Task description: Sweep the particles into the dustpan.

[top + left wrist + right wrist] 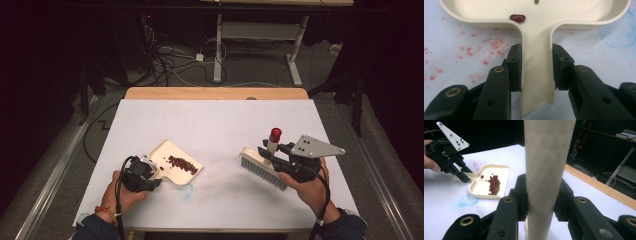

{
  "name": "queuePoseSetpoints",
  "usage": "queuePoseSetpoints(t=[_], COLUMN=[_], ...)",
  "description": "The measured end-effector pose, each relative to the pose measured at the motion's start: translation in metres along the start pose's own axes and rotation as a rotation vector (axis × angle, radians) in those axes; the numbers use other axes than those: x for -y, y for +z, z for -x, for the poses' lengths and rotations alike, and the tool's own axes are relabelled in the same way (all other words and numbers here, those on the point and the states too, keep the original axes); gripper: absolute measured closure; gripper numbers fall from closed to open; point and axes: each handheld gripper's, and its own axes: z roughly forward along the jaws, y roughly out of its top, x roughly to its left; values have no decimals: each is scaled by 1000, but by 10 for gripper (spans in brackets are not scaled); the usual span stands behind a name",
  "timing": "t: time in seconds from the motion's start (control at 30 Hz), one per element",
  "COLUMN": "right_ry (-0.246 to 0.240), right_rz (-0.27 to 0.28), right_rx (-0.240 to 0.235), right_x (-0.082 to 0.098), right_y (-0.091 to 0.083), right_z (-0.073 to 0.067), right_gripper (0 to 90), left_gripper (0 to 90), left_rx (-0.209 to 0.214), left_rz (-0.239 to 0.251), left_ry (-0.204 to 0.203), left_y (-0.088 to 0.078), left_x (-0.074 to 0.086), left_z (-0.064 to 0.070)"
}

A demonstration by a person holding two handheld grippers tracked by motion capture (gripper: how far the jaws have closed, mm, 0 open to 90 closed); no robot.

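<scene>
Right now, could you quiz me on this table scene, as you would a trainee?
1. True or false: the left tool is shut on the dustpan handle.
2. What does the right tool hold? A) a cup B) the brush by its handle C) nothing
3. Fill in: the beans lie inside the ____.

Key: 1 true, the pads press both sides of the handle. 2 B, the handle stands clamped between its jaws. 3 dustpan; some red specks mark the white table beside it.
</scene>
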Motion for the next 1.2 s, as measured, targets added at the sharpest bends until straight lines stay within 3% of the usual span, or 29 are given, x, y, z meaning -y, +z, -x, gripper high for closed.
queuePoseSetpoints(t=[0.3,0.47,0.73,0.87,1.07,1.2], right_ry=[5,-12,22,42,47,42], right_rz=[-15,-60,-124,-144,-159,-183], right_rx=[-14,-43,-138,-165,-139,-172], right_x=[4,4,13,16,15,15], right_y=[-21,-31,-44,-46,-45,-38], right_z=[14,20,35,43,48,49], right_gripper=[698,697,697,697,697,697], left_gripper=[636,636,635,635,634,634], left_rx=[-25,-28,-49,-65,-102,-116], left_rz=[13,8,26,42,66,88], left_ry=[-52,-68,-104,-137,-201,-239], left_y=[2,3,5,7,10,13], left_x=[-4,-8,-9,-9,-13,-18], left_z=[-4,-5,-8,-8,-10,-11])
